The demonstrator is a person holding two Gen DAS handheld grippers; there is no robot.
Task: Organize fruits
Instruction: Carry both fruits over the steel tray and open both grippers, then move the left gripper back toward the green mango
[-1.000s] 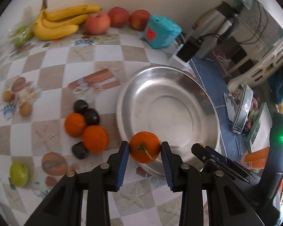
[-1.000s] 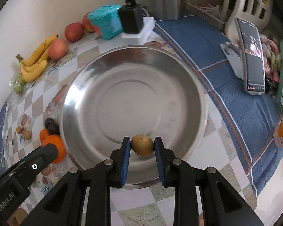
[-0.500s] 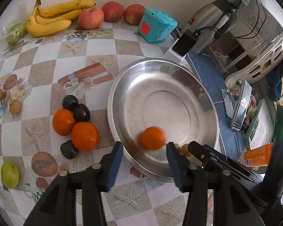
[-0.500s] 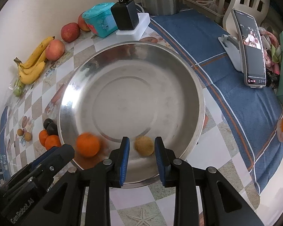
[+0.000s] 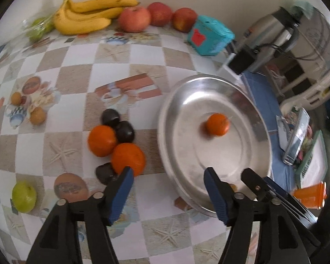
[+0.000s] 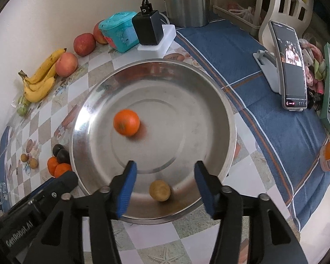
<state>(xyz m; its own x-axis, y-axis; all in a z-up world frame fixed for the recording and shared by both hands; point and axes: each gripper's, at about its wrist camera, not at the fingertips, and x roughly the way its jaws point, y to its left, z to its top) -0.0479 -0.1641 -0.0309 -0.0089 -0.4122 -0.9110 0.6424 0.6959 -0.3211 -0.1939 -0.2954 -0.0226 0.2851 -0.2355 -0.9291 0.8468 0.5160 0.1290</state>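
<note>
1. The left gripper (image 5: pixel 168 179) and the right gripper (image 6: pixel 164 177) have just been opening; both are seen spread, nothing pinched.
2. The round orange tangerine (image 6: pixel 126 122) lies loose, blurred, near the middle of the wide shiny steel basin (image 6: pixel 227 114); the small brown fruit (image 6: pixel 160 190) rests by the near rim, between the right gripper's jaws, untouched.
3. Both grippers are best lifted straight up, so neither fruit is nudged.
4. The two oranges (image 5: pixel 115 149) left on the chequered bench (image 5: pixel 77 112) should be taken next.
5. "GenRobot.AI" is read on the left gripper.

Two fruits (image 6: pixel 126 122) in bowl (image 6: pixel 209 92)
</note>
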